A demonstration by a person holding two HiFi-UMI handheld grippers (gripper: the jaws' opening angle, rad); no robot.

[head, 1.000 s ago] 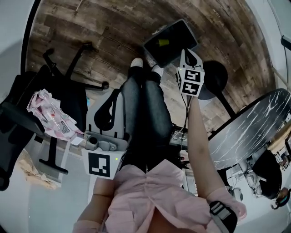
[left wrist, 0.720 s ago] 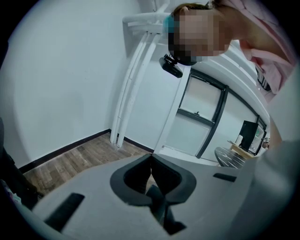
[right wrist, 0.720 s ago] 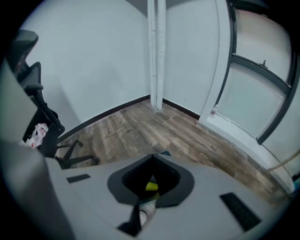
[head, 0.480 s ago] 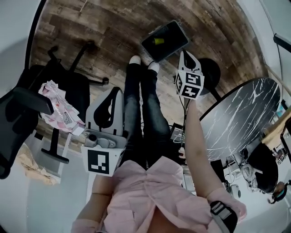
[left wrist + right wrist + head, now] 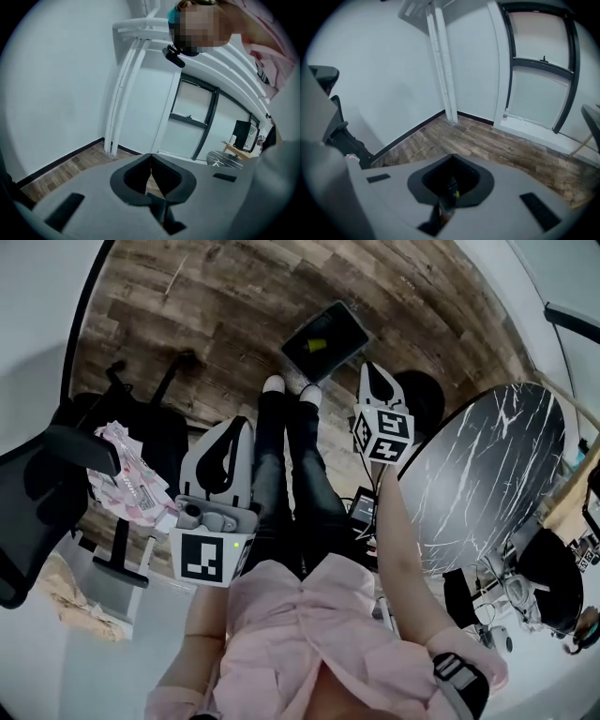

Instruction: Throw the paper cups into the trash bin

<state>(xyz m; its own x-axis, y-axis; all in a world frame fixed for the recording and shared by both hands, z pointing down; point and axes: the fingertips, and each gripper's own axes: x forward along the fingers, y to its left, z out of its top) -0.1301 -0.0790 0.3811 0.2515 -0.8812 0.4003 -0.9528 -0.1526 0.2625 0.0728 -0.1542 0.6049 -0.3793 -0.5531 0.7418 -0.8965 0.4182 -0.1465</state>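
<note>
Wooden floor (image 5: 234, 296), trash bin (image 5: 342, 326) (white walls (image 5: 384, 70))

— What stands on the left?
— A black office chair (image 5: 52, 502) on the wood-plank floor (image 5: 216, 315), with a crumpled pink-and-white bag (image 5: 122, 479) against it.
— And to the right?
— A round table (image 5: 487, 474), dark with white veins. Farther off, white pipes (image 5: 443, 61) climb a white wall near a dark-framed window (image 5: 539, 70).
</note>
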